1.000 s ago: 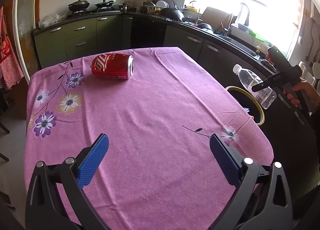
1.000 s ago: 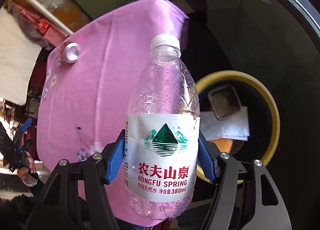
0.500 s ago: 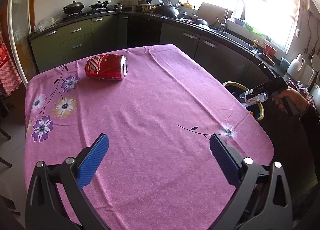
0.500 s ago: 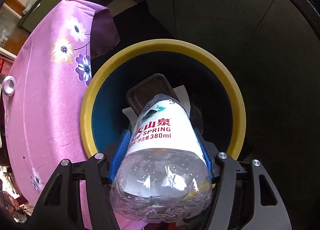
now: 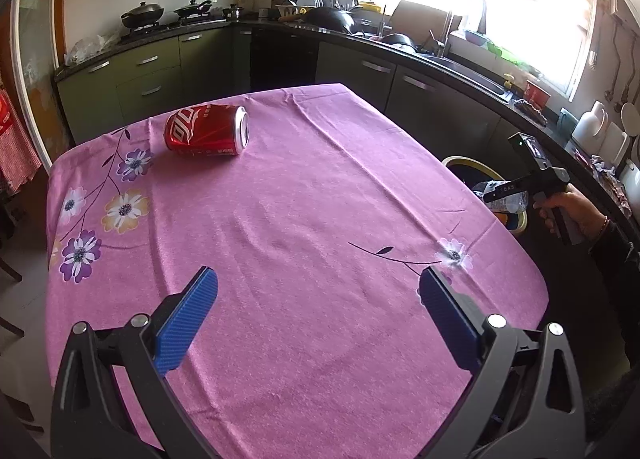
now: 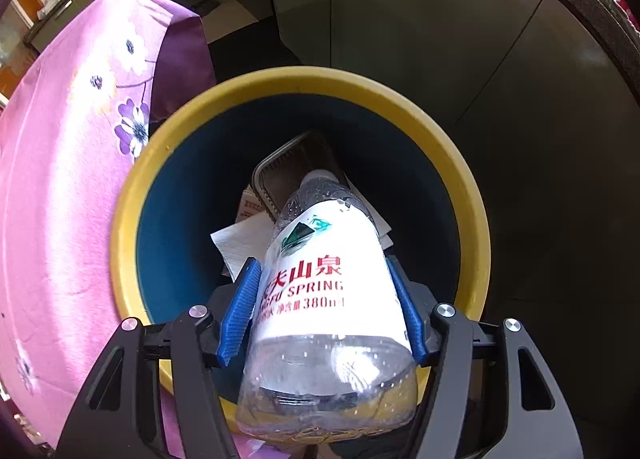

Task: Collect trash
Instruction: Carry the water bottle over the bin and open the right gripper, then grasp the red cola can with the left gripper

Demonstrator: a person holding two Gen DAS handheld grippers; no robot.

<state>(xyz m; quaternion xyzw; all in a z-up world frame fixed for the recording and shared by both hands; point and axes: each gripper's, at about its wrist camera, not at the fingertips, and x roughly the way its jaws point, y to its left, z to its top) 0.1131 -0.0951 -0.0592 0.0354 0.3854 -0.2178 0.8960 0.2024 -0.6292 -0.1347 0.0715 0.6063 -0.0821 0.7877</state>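
Observation:
A red soda can (image 5: 207,130) lies on its side at the far left of the pink flowered tablecloth (image 5: 280,227). My left gripper (image 5: 318,303) is open and empty, low over the table's near edge. My right gripper (image 6: 326,301) is shut on a clear plastic water bottle (image 6: 326,299), held cap-down over the mouth of the yellow-rimmed blue bin (image 6: 476,219). In the left wrist view the right gripper (image 5: 502,195) holds the bottle (image 5: 508,201) above the bin (image 5: 464,161) beside the table's right edge.
The bin holds white paper (image 6: 244,243) and a dark tray (image 6: 296,167). Dark green cabinets (image 5: 432,103) and a cluttered counter run behind and right of the table. The tablecloth corner (image 6: 184,51) hangs close to the bin.
The right gripper tipped the bottle from upright to cap-down and carried it over the bin, then lowered it toward the opening. The left gripper barely moved.

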